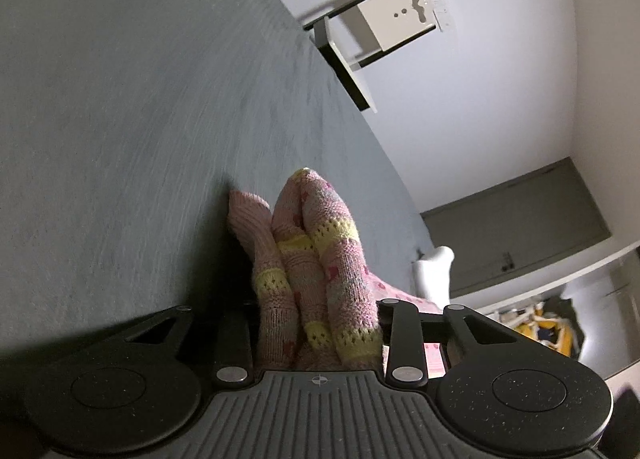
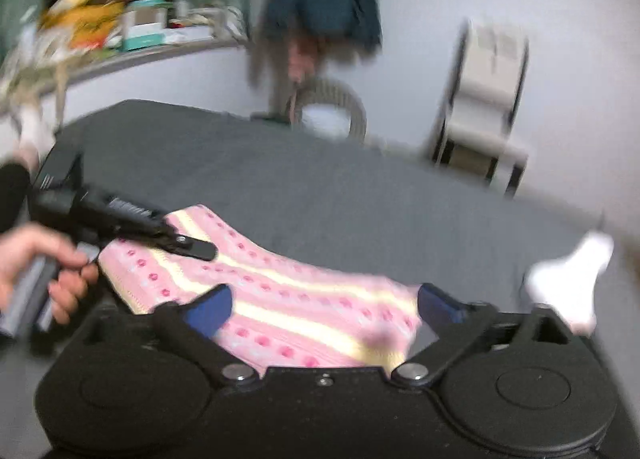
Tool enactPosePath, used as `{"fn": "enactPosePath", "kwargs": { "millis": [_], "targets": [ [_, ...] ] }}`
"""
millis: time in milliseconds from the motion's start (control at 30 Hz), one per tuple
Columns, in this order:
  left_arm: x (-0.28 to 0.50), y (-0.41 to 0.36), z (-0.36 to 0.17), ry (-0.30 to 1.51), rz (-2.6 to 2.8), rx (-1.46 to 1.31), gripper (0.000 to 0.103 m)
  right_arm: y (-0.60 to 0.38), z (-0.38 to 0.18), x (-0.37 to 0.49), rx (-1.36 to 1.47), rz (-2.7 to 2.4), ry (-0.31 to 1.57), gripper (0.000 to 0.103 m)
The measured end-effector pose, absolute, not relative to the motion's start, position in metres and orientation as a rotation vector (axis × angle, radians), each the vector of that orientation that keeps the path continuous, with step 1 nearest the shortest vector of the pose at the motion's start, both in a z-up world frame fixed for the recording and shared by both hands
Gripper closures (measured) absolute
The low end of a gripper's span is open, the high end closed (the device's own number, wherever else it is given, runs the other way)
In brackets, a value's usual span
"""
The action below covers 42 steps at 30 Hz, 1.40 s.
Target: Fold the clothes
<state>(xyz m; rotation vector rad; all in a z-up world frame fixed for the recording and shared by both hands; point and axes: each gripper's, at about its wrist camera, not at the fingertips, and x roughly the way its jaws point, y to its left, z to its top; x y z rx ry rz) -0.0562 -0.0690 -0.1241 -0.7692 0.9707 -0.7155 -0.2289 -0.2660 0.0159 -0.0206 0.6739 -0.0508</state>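
A pink knitted garment (image 2: 304,299) with yellow stripes and pink dots lies on the grey bed sheet (image 2: 320,187). My left gripper (image 2: 196,249), held by a hand (image 2: 36,259), is shut on the garment's left edge. In the left wrist view the knit (image 1: 316,259) is bunched up in folds between that gripper's (image 1: 316,311) fingers. My right gripper (image 2: 326,305) hovers over the near part of the garment, its blue pads (image 2: 212,307) wide apart and holding nothing.
A white sock (image 2: 568,283) lies on the sheet at the right, also visible as a white sock (image 1: 434,271) past the knit. Beyond the bed stand a white chair (image 2: 484,107), a wicker basket (image 2: 332,107) and a cluttered shelf (image 2: 100,19).
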Motion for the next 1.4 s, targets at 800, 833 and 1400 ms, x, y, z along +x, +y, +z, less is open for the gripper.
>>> {"fn": "enactPosePath", "kwargs": {
  "millis": [800, 833, 1400],
  "targets": [
    [-0.083, -0.023, -0.062, 0.767, -0.713, -0.352, 0.069, -0.41, -0.135, -0.198, 1.256, 0.148, 1.015, 0.03],
    [-0.084, -0.022, -0.059, 0.757, -0.715, -0.337, 0.069, -0.41, -0.135, -0.197, 1.252, 0.155, 1.014, 0.03],
    [-0.046, 0.049, 0.029, 0.53, -0.558, -0.092, 0.069, -0.312, -0.042, -0.121, 1.015, 0.257, 0.884, 0.061]
  ]
}}
